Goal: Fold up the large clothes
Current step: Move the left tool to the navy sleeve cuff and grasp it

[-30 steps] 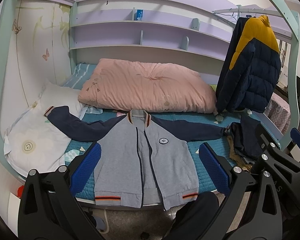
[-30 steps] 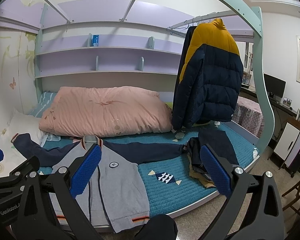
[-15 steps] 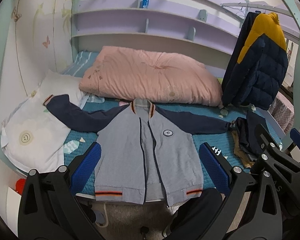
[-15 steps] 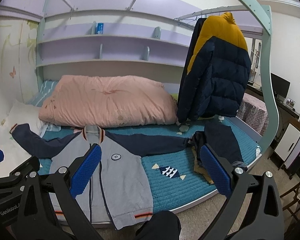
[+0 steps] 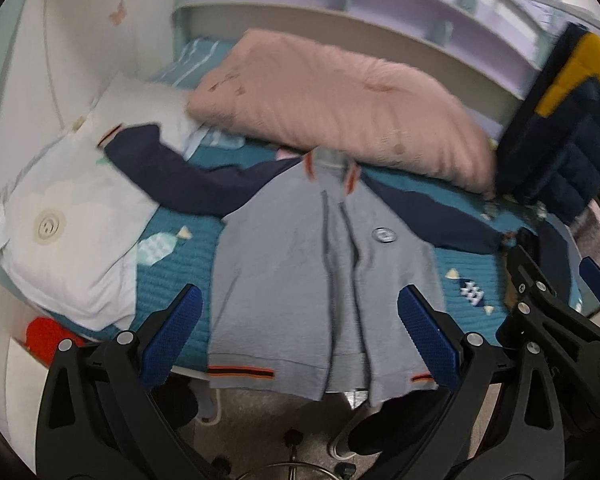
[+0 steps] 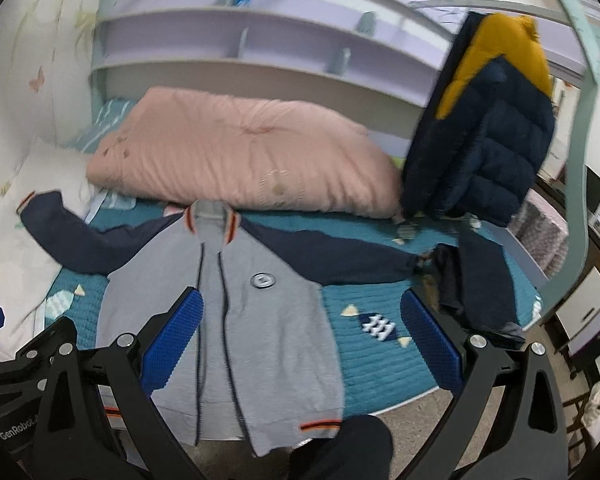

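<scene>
A grey jacket [image 5: 300, 272] with navy sleeves lies flat and spread on the teal bed [image 5: 176, 264], hem at the near edge. Left hand-held gripper [image 5: 300, 336] and right hand-held gripper [image 6: 302, 336] hover spread wide, holding nothing.

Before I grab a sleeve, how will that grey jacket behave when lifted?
The grey jacket lies flat with soft wrinkles, so it will likely drape and sag. Its hem overhangs the bed edge, so it may slide off. The open front could flop apart.

Grey jacket [image 5: 292, 272] with navy sleeves and orange-striped trim; teal bedspread [image 6: 380, 364], pink quilt [image 6: 240, 160], navy-and-yellow coat [image 6: 488, 128].
</scene>
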